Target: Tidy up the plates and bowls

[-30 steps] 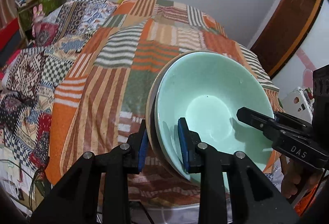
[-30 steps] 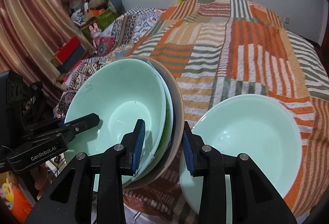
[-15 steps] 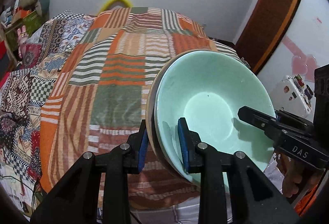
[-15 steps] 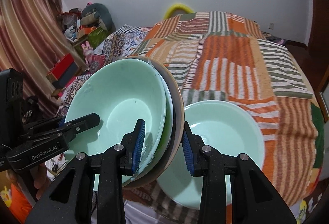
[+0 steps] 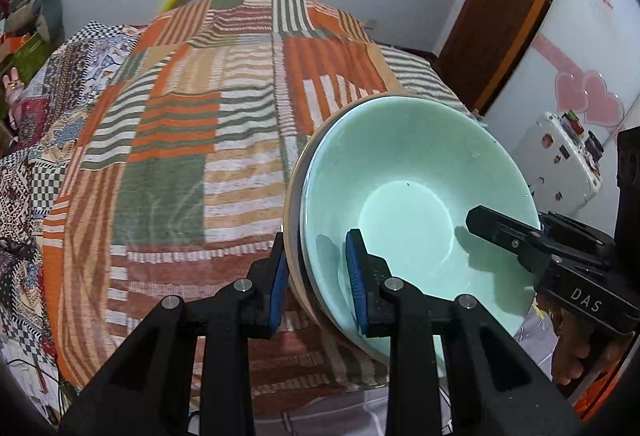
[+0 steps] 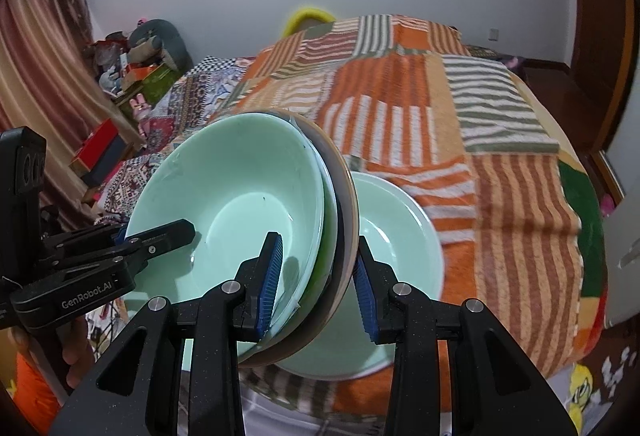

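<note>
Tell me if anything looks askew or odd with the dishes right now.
The stack of pale green bowls on a tan-rimmed plate is tilted steeply, pinched at opposite rims by the left gripper and right gripper. A separate pale green bowl sits on the striped patchwork blanket, a soft bed.

My black tool (image 6: 316, 282) with blue pads grips a pale green bowl (image 6: 236, 212) over a beige plate (image 6: 347, 196), above an orange-and-green striped patchwork blanket (image 6: 500, 140).
</note>
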The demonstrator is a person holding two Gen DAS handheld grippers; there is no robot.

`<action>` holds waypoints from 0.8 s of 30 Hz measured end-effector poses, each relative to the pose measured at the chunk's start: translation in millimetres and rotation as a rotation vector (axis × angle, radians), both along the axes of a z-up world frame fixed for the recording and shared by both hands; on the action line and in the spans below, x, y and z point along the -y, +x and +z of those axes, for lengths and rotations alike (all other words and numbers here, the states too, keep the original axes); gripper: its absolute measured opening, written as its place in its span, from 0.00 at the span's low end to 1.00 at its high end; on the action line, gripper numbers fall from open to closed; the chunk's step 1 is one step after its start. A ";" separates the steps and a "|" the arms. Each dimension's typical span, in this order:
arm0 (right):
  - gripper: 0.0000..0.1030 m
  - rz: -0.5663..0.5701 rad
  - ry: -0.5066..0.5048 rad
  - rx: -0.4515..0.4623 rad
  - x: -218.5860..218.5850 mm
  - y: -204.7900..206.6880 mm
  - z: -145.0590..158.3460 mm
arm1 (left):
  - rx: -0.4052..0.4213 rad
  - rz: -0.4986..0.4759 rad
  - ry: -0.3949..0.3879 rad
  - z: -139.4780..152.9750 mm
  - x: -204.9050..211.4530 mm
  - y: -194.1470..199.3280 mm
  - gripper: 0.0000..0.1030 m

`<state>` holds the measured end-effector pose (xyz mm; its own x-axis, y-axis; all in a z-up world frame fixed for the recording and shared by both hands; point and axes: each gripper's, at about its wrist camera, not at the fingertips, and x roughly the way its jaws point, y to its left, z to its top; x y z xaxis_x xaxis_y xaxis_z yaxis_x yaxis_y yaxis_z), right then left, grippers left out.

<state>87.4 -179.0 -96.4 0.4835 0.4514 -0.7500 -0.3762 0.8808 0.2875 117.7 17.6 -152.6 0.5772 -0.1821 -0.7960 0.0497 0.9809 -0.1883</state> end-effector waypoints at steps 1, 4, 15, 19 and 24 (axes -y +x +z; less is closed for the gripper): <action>0.31 -0.005 -0.001 -0.006 3.4 0.3 -2.8 | -0.005 -0.003 0.002 -2.3 3.2 1.7 0.27; 0.31 -0.021 0.001 -0.026 10.9 -0.2 -9.0 | -0.021 -0.014 0.008 -9.6 11.8 7.2 0.27; 0.31 -0.043 0.010 -0.092 20.8 5.2 -31.3 | -0.079 -0.021 0.032 -34.3 23.5 23.1 0.27; 0.31 -0.048 0.020 -0.110 23.7 7.4 -36.4 | -0.074 -0.022 0.024 -35.1 23.1 26.1 0.27; 0.31 -0.050 0.038 -0.129 28.6 8.5 -40.4 | -0.069 -0.023 0.009 -35.9 22.8 26.3 0.28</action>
<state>95.8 -207.6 -136.9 0.4070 0.4584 -0.7901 -0.2898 0.8851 0.3642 144.0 -5.1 -188.6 0.5169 -0.1872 -0.8353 0.0593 0.9813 -0.1833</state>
